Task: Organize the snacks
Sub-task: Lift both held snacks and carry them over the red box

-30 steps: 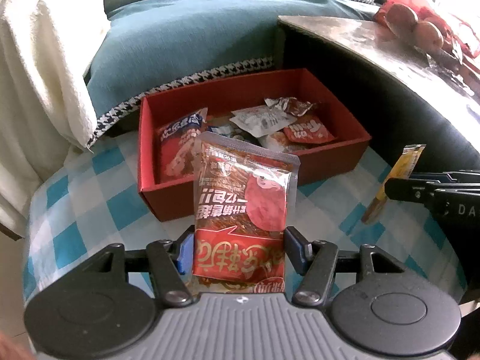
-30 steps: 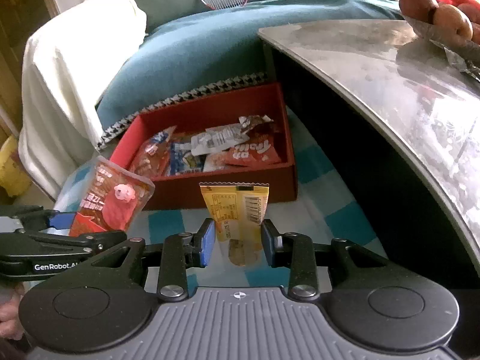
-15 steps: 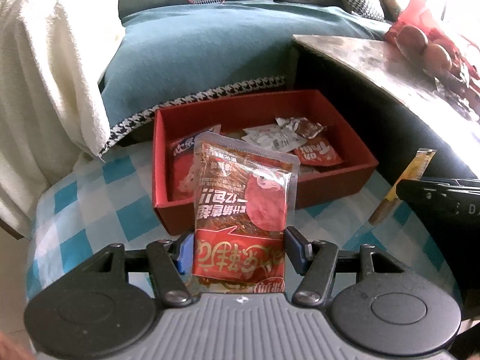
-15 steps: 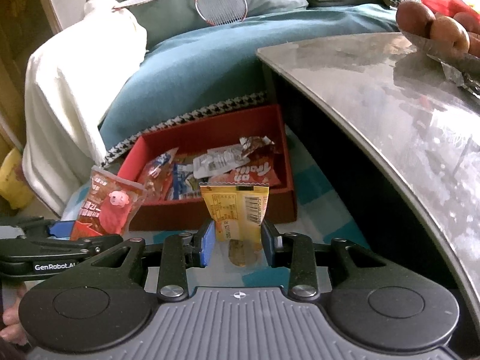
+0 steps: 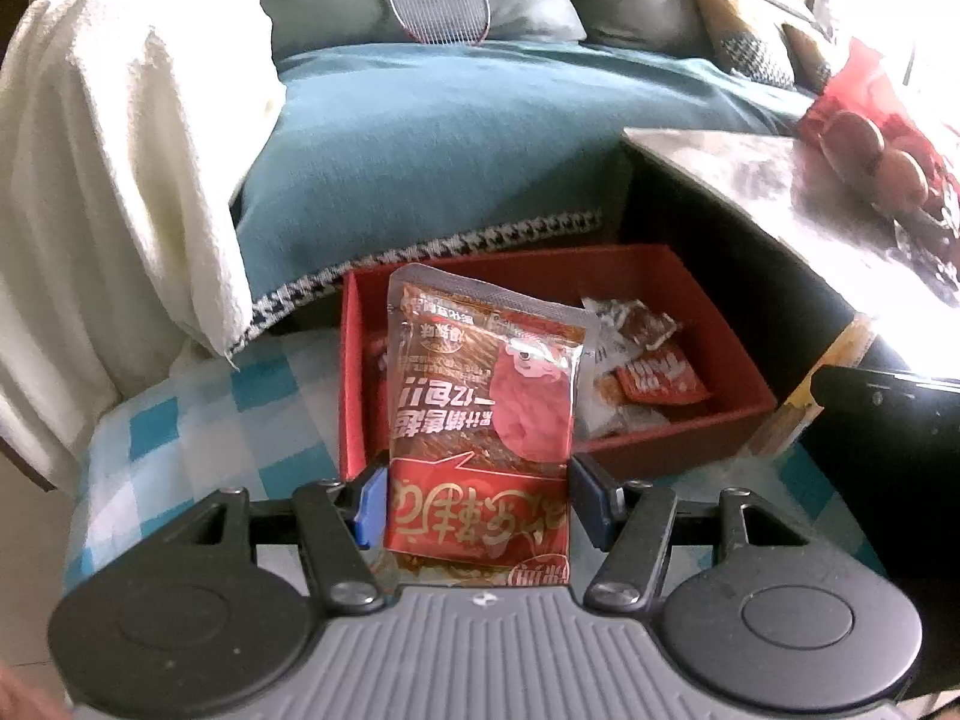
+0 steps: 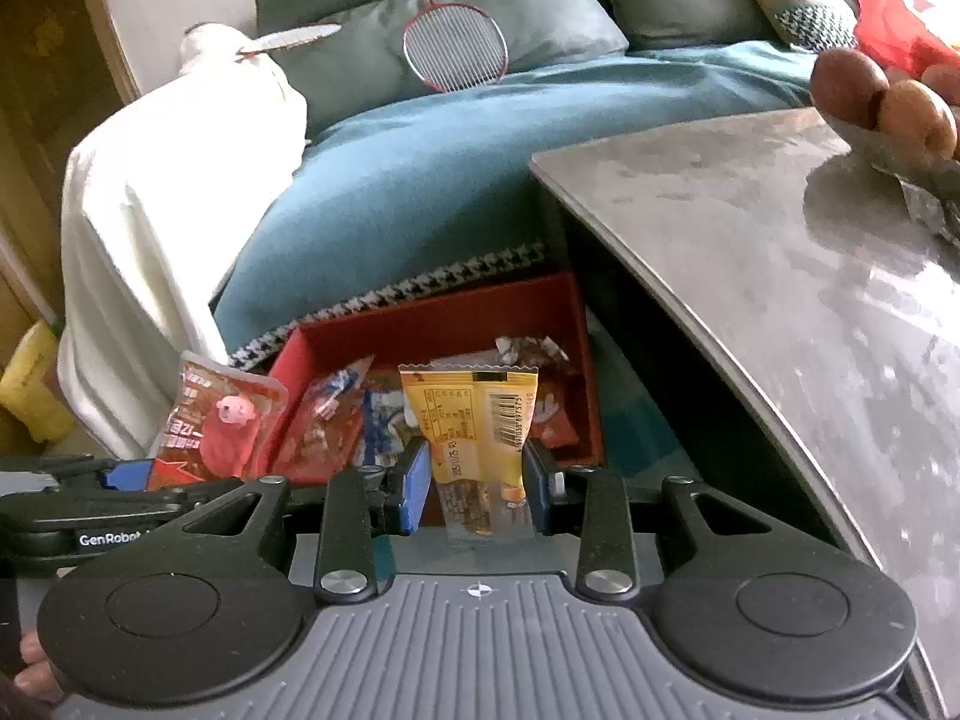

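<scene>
Left gripper point(image 5: 477, 501): blue-padded fingers point(image 5: 367, 498) clamped on the lower part of a red snack pouch point(image 5: 480, 414), glossy plastic, flat and upright, clear sealed top edge, pink cartoon figure on the front, held in the air before the box. Behind it: red box point(image 6: 585, 360), rectangular, open-topped, matte walls, sitting on a blue-and-white checked cloth point(image 5: 150, 432); inside, a loose heap of small crinkled packets point(image 5: 651, 363) in red, white and blue. Right gripper point(image 6: 477, 483): fingers closed narrow on a yellow snack packet point(image 6: 474, 420), slim, barcode facing out, crimped top edge, transparent lower end, raised in front of the box. Far right: counter point(image 6: 780, 252), grey, polished, curved edge.
</scene>
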Available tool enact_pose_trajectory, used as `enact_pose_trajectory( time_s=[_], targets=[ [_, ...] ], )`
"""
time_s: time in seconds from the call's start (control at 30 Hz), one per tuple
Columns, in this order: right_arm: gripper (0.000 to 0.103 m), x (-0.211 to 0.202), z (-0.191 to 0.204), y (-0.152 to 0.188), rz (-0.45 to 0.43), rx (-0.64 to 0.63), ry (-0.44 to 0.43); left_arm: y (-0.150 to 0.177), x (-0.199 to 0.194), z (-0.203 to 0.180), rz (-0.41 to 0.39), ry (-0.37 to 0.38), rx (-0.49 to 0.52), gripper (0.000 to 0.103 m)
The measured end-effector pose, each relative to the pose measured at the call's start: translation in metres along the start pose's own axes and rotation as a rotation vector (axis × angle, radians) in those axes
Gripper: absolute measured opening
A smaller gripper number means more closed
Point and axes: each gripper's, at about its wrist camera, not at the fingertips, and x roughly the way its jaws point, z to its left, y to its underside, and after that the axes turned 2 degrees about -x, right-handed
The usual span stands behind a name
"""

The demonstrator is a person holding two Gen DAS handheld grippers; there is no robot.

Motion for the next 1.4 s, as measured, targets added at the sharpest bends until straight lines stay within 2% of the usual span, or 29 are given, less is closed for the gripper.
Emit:
enact_pose_trajectory(
  time_s=[0.73,1.4],
  targets=[
    [0.041,0.016,0.001,-0.040,-0.054,-0.026,-0.022,-0.035,0.021,0.002,-0.061,-0.039,-0.015,0.054],
    [0.041,0.036,0.003,-0.064,-0.048,-0.048,-0.013,-0.059,0.047,0.004,-0.076,-0.070,-0.011,0.054]
  ],
)
